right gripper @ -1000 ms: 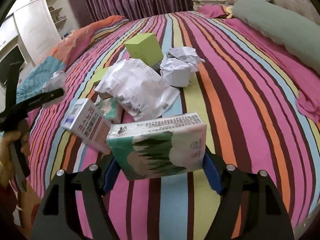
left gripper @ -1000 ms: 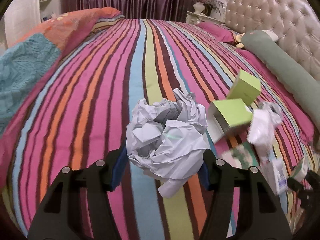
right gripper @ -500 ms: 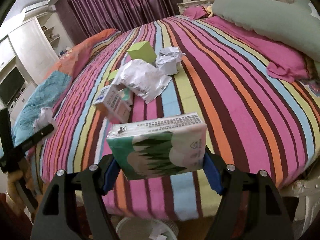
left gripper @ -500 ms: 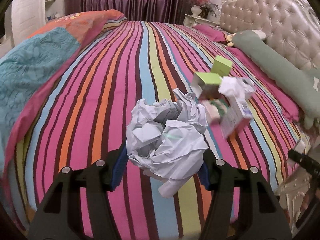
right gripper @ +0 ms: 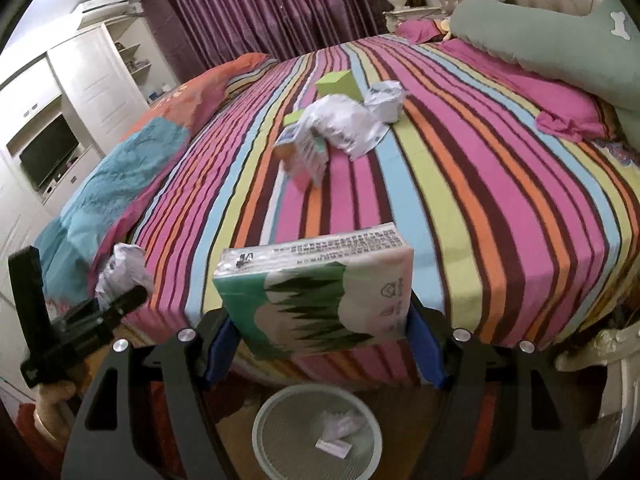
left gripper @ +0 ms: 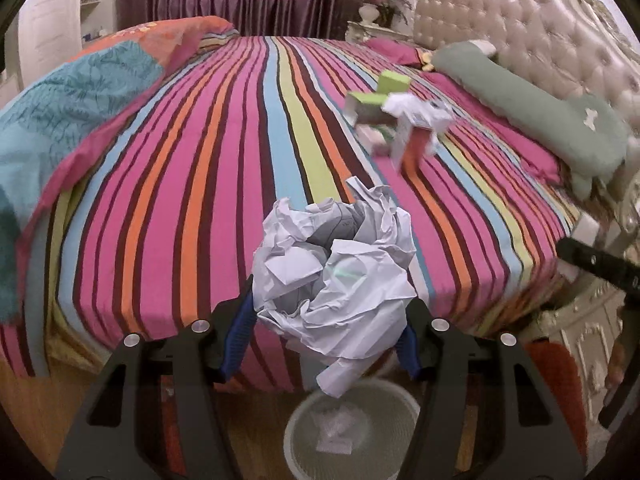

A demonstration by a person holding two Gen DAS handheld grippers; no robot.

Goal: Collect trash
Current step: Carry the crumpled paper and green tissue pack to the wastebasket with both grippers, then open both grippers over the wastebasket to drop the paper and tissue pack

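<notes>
The left gripper [left gripper: 330, 328] squeezes a crumpled paper ball [left gripper: 334, 276] – light, squashy. The right gripper [right gripper: 322, 340] clamps a soft tissue pack [right gripper: 320, 296] by its ends. Both hang over the white bin [right gripper: 318, 436] – just let go.

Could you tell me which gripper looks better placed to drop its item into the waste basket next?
Right, marginally: its tissue pack hangs nearly over the basket, whereas the left's crumpled paper sits over the near rim.
</notes>
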